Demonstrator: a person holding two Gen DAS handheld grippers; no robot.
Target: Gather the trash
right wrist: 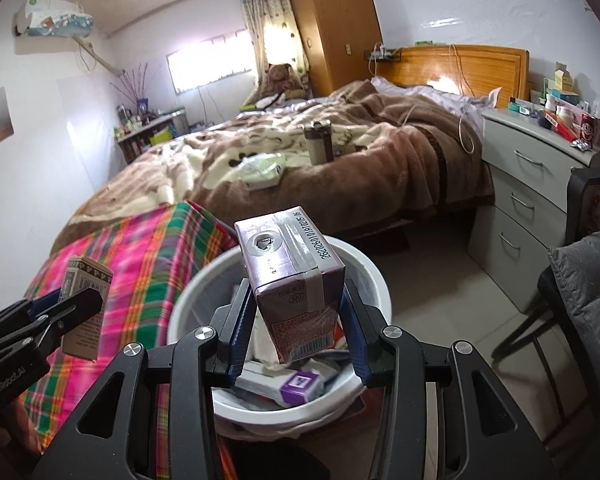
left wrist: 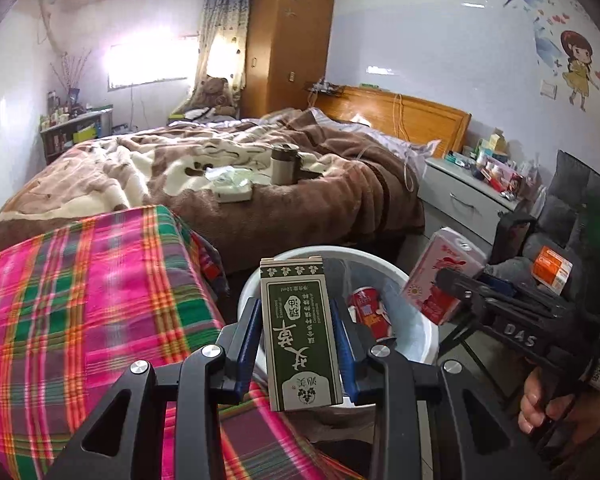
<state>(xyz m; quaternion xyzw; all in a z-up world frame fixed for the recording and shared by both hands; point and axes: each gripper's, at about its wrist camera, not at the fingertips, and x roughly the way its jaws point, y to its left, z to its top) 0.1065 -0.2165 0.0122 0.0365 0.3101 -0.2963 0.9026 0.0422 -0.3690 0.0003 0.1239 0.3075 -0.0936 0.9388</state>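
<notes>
Two grippers hold trash over the white waste bin (right wrist: 374, 280) at lower centre: the left gripper (left wrist: 298, 332) clamps a green essential-oil box (left wrist: 298, 332), the right gripper (right wrist: 296, 320) a purple drink carton (right wrist: 290, 276). A plaid-covered surface (left wrist: 80, 300) crowds the bin's left rim; bare floor (right wrist: 440, 276) opens rightward.

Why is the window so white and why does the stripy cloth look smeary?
In the left wrist view the window is blown out by daylight and the plaid cloth is streaked with motion blur; in the right wrist view the window glares too, the cloth smears, and the fisheye lens bends the wardrobe.
</notes>
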